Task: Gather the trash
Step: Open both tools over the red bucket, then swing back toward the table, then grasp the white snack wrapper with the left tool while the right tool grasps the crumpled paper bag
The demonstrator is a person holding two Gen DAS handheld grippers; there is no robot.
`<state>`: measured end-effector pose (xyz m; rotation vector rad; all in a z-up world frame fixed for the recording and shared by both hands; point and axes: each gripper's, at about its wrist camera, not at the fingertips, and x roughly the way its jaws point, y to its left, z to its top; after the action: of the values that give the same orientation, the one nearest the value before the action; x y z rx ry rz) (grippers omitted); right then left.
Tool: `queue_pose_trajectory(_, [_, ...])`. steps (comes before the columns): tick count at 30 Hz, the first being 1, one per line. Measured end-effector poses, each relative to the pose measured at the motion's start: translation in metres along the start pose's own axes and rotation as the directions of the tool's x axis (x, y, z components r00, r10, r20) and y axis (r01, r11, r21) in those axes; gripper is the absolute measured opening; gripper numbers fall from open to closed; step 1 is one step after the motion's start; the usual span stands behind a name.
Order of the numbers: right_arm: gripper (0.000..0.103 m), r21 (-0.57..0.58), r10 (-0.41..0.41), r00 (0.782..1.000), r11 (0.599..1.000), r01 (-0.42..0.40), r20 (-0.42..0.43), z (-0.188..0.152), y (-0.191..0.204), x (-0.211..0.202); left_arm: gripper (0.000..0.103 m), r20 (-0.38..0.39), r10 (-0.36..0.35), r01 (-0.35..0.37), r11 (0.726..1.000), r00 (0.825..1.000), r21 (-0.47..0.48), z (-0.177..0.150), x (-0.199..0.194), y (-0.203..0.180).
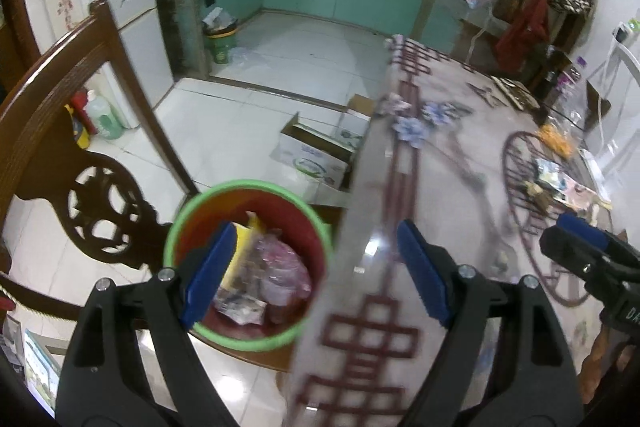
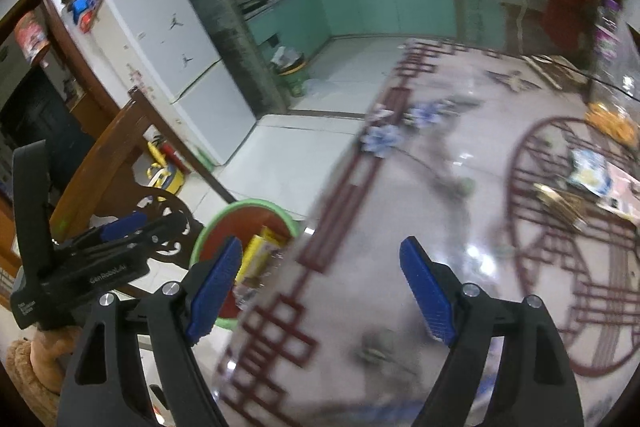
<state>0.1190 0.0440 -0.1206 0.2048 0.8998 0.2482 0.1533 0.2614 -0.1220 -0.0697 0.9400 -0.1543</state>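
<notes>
A red bin with a green rim (image 1: 172, 247) stands on a chair beside the table and holds wrappers and a yellow box (image 1: 244, 247). It also shows in the right wrist view (image 2: 208, 231). My left gripper (image 1: 316, 273) is open and empty, straddling the bin's right side and the table edge. My right gripper (image 2: 320, 291) is open and empty above the glass-topped table (image 2: 400, 187). Loose packets and scraps (image 2: 588, 175) lie on the table at the far right; they also show in the left wrist view (image 1: 560, 183).
A carved wooden chair back (image 1: 80, 155) rises left of the bin. An open cardboard box (image 1: 320, 155) sits on the floor by the table. A green floor bin (image 1: 220, 43) stands at the kitchen entrance. A fridge (image 2: 172, 59) stands at left.
</notes>
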Motion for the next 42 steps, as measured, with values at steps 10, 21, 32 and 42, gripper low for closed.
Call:
queue_pose_trajectory(10, [0.079,0.106,-0.141,0.99,0.984,0.14,0.002,-0.048,-0.151,-0.085,0.08,-0.047,-0.089,0.09,0.995,0.995,0.039,-0.039,-0.002,-0.143])
queue_pose_trajectory(21, [0.08,0.232,-0.339,0.94,0.912,0.337,-0.033,-0.069,-0.334,-0.138,0.08,-0.093,-0.107,0.116,0.987,0.99,0.107,-0.075,-0.002,-0.25])
queue_pose_trajectory(32, [0.084,0.165,-0.352,0.926,0.913,0.372,-0.137,-0.038,-0.401,-0.075,0.082,-0.13,-0.066,0.092,0.974,0.989,0.209,-0.064,0.022,-0.31])
queue_pose_trajectory(42, [0.037,0.215,-0.282,0.945,0.925,0.314,-0.168,-0.04,-0.43,-0.054,0.083,-0.16,-0.066,0.122,0.919,0.985,0.375,-0.022,0.086,-0.382])
